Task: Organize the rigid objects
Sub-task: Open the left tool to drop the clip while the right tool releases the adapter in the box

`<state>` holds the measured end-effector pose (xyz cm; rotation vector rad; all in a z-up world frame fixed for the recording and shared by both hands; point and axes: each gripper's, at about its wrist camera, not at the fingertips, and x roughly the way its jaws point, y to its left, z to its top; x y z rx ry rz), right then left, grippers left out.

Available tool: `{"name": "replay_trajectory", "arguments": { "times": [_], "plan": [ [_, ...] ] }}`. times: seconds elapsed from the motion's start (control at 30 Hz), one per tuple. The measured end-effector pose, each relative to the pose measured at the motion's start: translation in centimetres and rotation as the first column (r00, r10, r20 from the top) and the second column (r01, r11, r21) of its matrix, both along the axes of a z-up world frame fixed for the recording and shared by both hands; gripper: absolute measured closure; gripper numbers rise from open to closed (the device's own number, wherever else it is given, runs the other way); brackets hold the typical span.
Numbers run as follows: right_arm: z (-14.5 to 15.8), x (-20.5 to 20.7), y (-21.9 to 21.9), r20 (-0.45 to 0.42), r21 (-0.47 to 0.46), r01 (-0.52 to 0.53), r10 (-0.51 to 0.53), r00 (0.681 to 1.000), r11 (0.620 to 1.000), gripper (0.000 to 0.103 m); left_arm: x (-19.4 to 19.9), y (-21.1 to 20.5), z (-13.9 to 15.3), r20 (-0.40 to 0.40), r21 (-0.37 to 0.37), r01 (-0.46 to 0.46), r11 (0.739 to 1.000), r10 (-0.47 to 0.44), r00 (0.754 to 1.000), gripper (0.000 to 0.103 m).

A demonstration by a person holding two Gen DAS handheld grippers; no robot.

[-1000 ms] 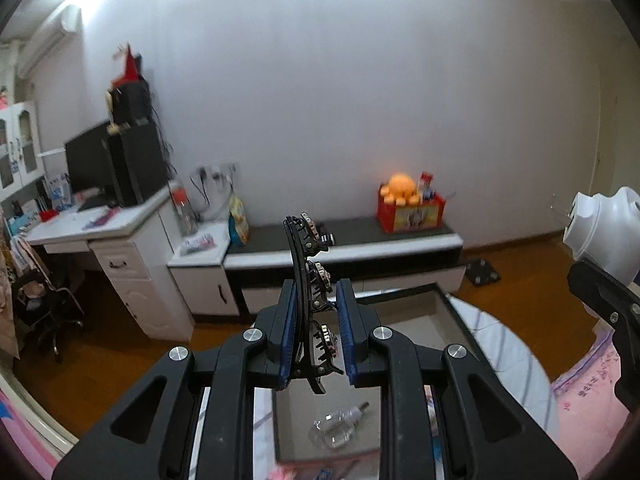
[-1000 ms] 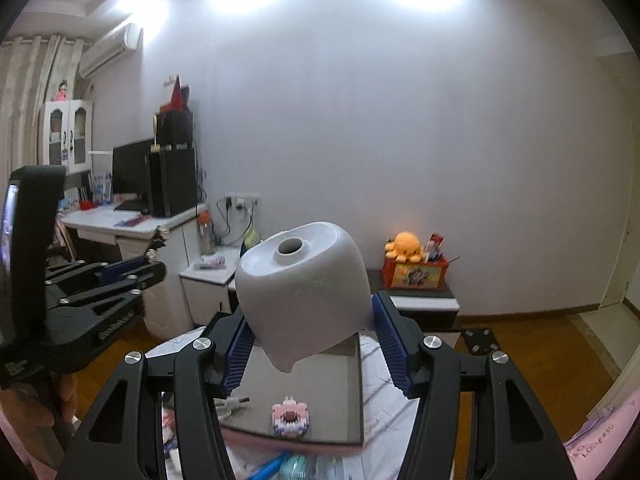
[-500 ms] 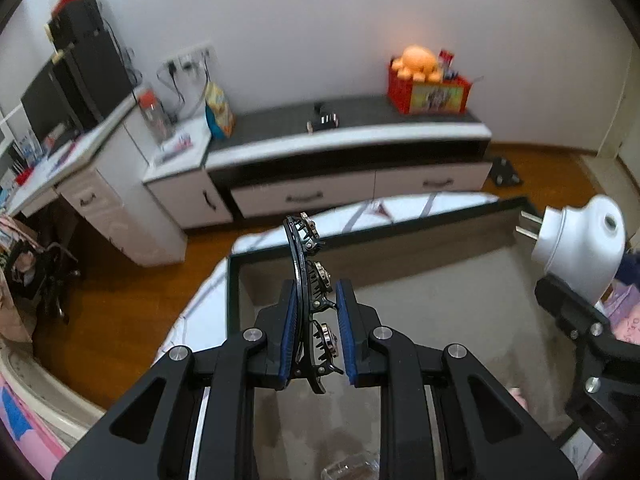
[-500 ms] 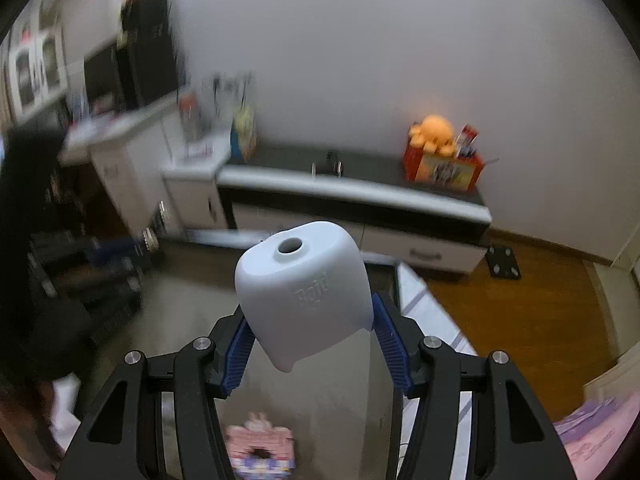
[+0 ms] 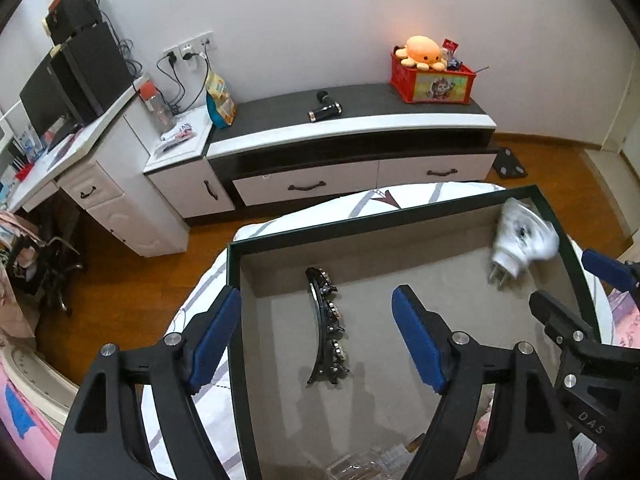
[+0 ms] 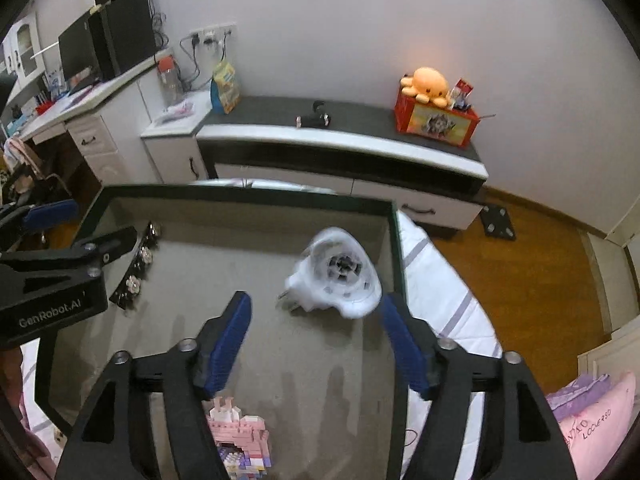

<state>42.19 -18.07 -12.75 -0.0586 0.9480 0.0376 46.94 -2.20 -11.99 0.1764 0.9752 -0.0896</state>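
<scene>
A shallow tray (image 5: 234,280) with a dark, thin rim and a matte grey, felt-like floor fills the lower middle of both views, set on a white cloth with grey stripes (image 5: 416,194). In the left wrist view the left gripper (image 5: 316,332) has its jaws apart and opening, its ribbed blue pads (image 5: 214,330) on angular black arms clear of everything; between them, lying free on the tray floor at centre frame, is a hair clip (image 5: 324,328), a long, curved black strip studded with small metal ornaments. At upper right of that view, by the tray's far right corner, lies a plug (image 5: 520,240), smooth white plastic, rounded, with two metal prongs, blurred. In the right wrist view the right gripper (image 6: 316,330) also has its jaws wide and opening, nothing pressed by the pads; the plug (image 6: 340,276) sits at centre frame just beyond them, smeared by motion, its hollow underside facing the camera. At lower centre of that view a pink and white block toy (image 6: 240,436) stands in the tray. The left gripper's black body at left edge reads "GenRobot.AI" (image 6: 50,318). A pink pillow (image 6: 596,428) at lower right bears slanted lettering that cannot be read for sure.
</scene>
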Motion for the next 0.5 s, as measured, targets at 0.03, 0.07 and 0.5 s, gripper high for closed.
{"name": "replay_trajectory", "arguments": {
  "times": [0.03,0.07,0.5],
  "plan": [
    [0.0,0.1,0.0,-0.002,0.000,-0.002,0.002,1.000,1.000,0.030,0.2,0.2,0.0,-0.001,-0.004,-0.002,1.000,0.002,1.000,0.023],
    [-0.1,0.1,0.0,-0.004,-0.001,-0.004,0.004,1.000,1.000,0.030,0.2,0.2,0.1,-0.001,-0.003,-0.005,1.000,0.005,1.000,0.023],
    [4.6,-4.0,-0.6,0.119,0.020,0.053,-0.055,0.991,0.998,0.030,-5.1,1.2,4.3,0.097,-0.035,-0.038,0.999,0.041,0.994,0.023]
  ]
}}
